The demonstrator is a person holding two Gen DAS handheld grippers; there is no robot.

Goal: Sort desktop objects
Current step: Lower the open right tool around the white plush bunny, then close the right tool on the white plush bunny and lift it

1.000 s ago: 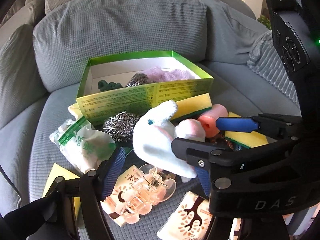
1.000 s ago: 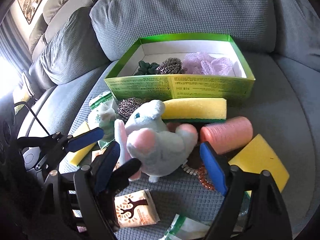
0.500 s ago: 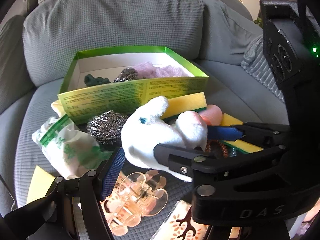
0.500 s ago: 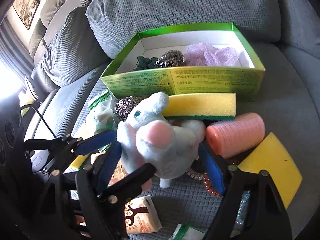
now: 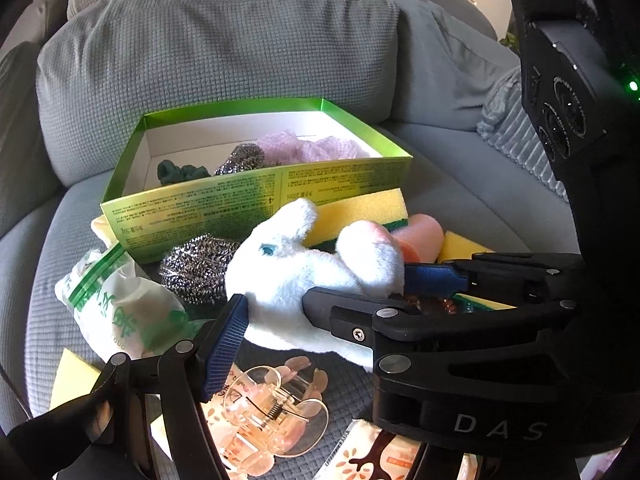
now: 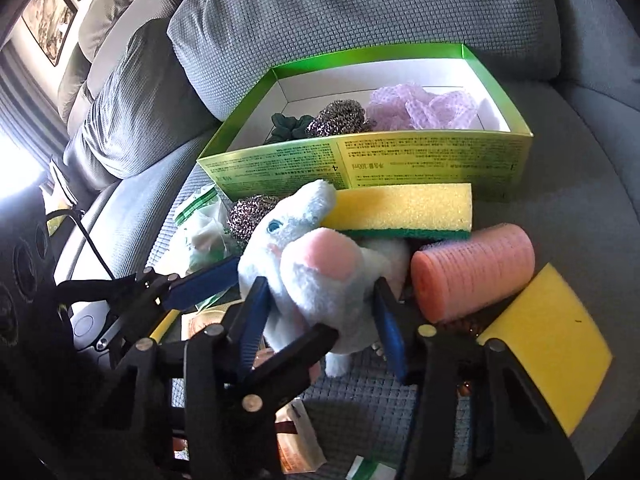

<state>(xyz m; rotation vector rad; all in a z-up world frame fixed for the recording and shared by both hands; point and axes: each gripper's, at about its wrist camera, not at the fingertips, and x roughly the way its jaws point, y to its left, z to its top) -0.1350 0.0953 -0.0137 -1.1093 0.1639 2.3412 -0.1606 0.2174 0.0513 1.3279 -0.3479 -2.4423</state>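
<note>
A white plush rabbit [image 5: 304,276] with pink ears lies on the grey sofa seat in front of a green box [image 5: 256,196]. My right gripper [image 6: 320,316] has its blue pads pressed on both sides of the rabbit [image 6: 320,276]. My left gripper [image 5: 312,320] is open; its left finger [image 5: 224,340] touches the rabbit's side, and the right gripper's body hides its other finger. The box [image 6: 400,168] holds a green scrunchie [image 6: 290,126], a steel scourer [image 6: 340,118] and a purple mesh puff [image 6: 424,106].
Around the rabbit lie a yellow-green sponge [image 6: 404,210], a pink roller [image 6: 472,268], a yellow sponge [image 6: 548,348], a steel scourer [image 5: 196,268], a green-printed bag [image 5: 116,312], a clear hair claw [image 5: 268,412] and tree-printed packets [image 5: 384,456]. Sofa cushions [image 5: 216,52] rise behind the box.
The right gripper has closed in from open onto the rabbit. Both grippers have moved forward towards the pile and the box.
</note>
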